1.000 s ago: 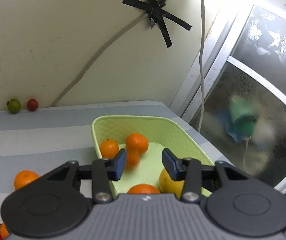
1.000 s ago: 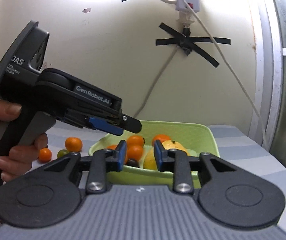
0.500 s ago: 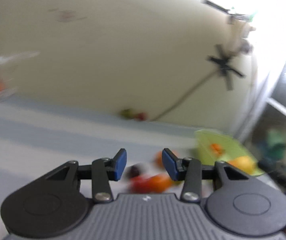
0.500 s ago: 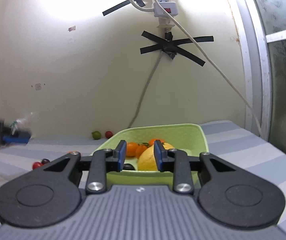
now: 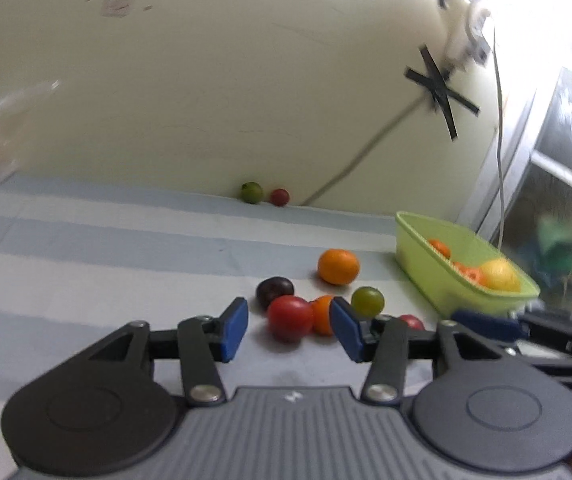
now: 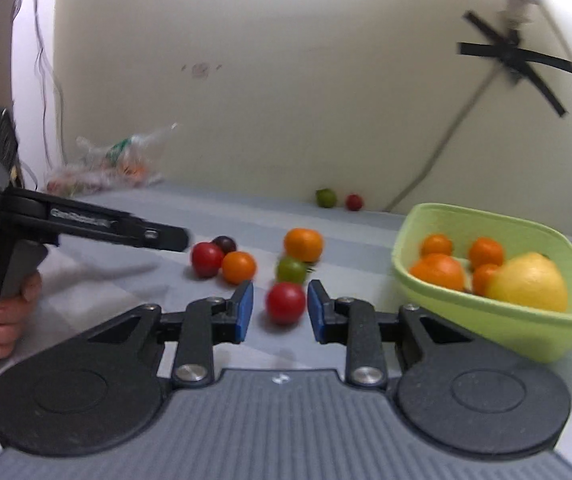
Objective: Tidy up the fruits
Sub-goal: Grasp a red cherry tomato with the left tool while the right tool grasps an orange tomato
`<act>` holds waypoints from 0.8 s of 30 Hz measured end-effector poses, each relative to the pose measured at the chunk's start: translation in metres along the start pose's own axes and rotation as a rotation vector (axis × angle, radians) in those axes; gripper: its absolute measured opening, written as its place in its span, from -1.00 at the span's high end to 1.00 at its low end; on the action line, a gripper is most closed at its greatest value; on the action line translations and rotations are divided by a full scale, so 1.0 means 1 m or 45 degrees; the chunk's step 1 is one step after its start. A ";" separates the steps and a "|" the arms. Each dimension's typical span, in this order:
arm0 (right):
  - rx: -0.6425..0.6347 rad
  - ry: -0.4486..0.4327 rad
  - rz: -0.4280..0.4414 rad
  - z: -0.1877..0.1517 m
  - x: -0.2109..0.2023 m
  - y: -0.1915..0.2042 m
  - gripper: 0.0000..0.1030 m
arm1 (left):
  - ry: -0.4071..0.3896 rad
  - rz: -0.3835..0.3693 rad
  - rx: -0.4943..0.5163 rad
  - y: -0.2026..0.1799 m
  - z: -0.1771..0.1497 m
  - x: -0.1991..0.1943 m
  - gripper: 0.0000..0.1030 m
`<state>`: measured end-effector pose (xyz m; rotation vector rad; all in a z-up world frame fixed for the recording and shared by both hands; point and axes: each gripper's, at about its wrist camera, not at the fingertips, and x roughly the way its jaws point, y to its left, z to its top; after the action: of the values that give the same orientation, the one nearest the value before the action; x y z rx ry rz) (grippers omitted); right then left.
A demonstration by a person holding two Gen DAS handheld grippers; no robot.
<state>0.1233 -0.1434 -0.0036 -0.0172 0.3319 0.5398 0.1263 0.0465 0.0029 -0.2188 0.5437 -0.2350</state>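
Note:
A light green basket (image 6: 490, 312) (image 5: 418, 264) holds several oranges and a yellow lemon (image 6: 528, 282). Loose fruit lies on the striped cloth: a red tomato (image 5: 290, 317), a small orange (image 5: 322, 314), a dark plum (image 5: 274, 290), a green fruit (image 5: 367, 300) and a bigger orange (image 5: 338, 266). My left gripper (image 5: 290, 330) is open, with the red tomato just ahead between its fingers. My right gripper (image 6: 279, 311) is open around another red tomato (image 6: 285, 302), pads apart from it.
A green fruit (image 5: 251, 192) and a small red one (image 5: 279, 196) lie by the back wall. A plastic bag (image 6: 106, 164) lies at the back left. A cable and black tape (image 6: 514, 54) hang on the wall. The left gripper's body (image 6: 82, 222) reaches in from the left.
Both grippers swung left from the basket to the loose fruit and came down low over the cloth. Each now has a red tomato between its open fingers.

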 end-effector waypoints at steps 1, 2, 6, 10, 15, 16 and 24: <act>-0.033 0.008 0.013 0.004 0.004 0.004 0.37 | 0.011 0.011 0.016 -0.003 0.000 0.005 0.11; -0.079 0.015 0.021 0.007 0.008 0.009 0.37 | 0.032 0.018 0.020 -0.005 0.000 0.009 0.11; -0.323 0.080 0.033 0.011 0.031 0.029 0.37 | 0.076 -0.015 -0.044 0.003 0.003 0.018 0.21; -0.440 0.153 0.056 0.012 0.061 0.038 0.37 | 0.099 -0.100 -0.160 0.020 0.003 0.022 0.43; -0.448 0.193 0.075 0.018 0.084 0.039 0.08 | 0.094 -0.112 -0.178 0.023 0.003 0.021 0.44; -0.438 0.192 0.085 0.018 0.085 0.037 0.09 | 0.092 -0.117 -0.184 0.024 0.002 0.021 0.45; -0.391 0.129 0.016 0.012 0.059 0.036 0.46 | 0.021 -0.203 -0.150 0.021 -0.002 0.003 0.45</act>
<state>0.1566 -0.0811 -0.0081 -0.3404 0.3454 0.5997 0.1307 0.0652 -0.0058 -0.3756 0.5575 -0.3605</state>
